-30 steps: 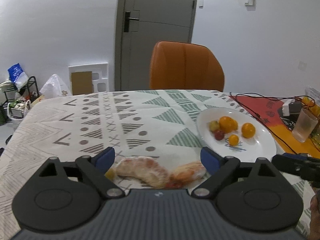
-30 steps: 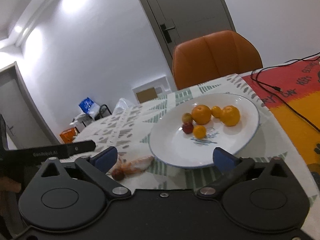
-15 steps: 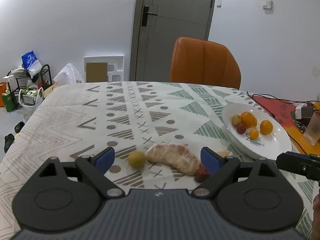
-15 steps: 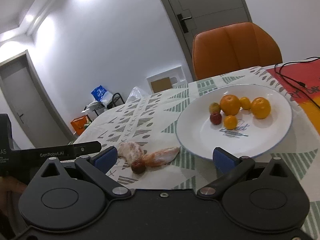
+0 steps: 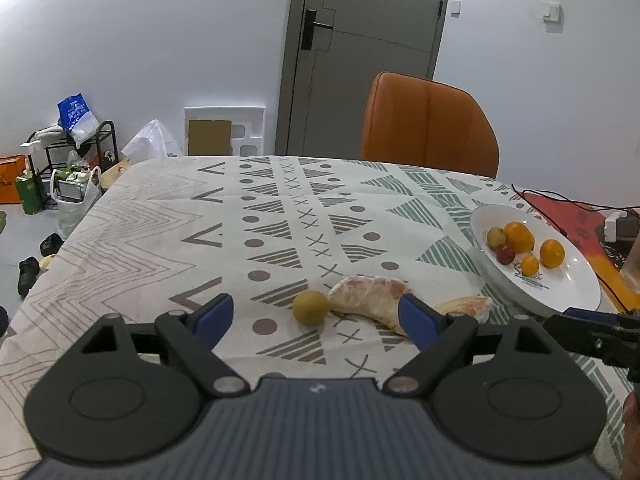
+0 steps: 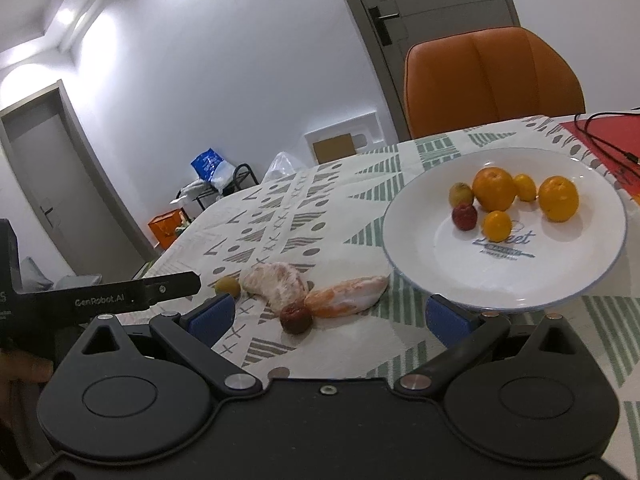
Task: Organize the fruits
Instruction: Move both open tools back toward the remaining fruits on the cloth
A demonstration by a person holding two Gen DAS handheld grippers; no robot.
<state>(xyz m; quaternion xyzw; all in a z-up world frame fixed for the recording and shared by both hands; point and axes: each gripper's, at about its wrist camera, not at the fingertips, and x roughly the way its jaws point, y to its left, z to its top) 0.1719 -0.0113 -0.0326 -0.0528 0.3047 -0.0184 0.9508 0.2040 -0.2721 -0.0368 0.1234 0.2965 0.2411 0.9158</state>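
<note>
Both grippers have drawn back from the table since a second ago, so fruit once hidden beneath the left gripper (image 5: 313,316) now shows in full ahead of it. Its blue-padded fingers (image 5: 212,314) stand wide apart and hold nothing; between them, just past the tips, lie a small yellow-green round fruit (image 5: 311,307) and a peeled pomelo segment (image 5: 370,297), the two touching, with the segment's right end behind the right-hand pad. A second, orange-tinged pomelo segment (image 5: 466,306) lies just beyond that pad, towards the white plate (image 5: 568,292). The right gripper (image 6: 328,316) is likewise spread wide and empty. Between its fingers, slightly ahead, sits a small dark red fruit (image 6: 296,319), touching both the pale pomelo segment (image 6: 276,282) behind it and the orange-tinged segment (image 6: 348,295) to its right; the yellow-green fruit (image 6: 227,286) lies farther left, just beyond the left pad. On the plate (image 6: 520,280), near the right-hand fingertip, two oranges (image 6: 494,189), two smaller orange fruits (image 6: 497,225), a red fruit (image 6: 464,217) and a yellowish one (image 6: 461,194) cluster together. All rests on a patterned tablecloth (image 5: 280,216), with an orange chair (image 5: 428,124) at the far edge. A bit of a hand (image 6: 16,376) shows at the left under the other gripper's arm.
</note>
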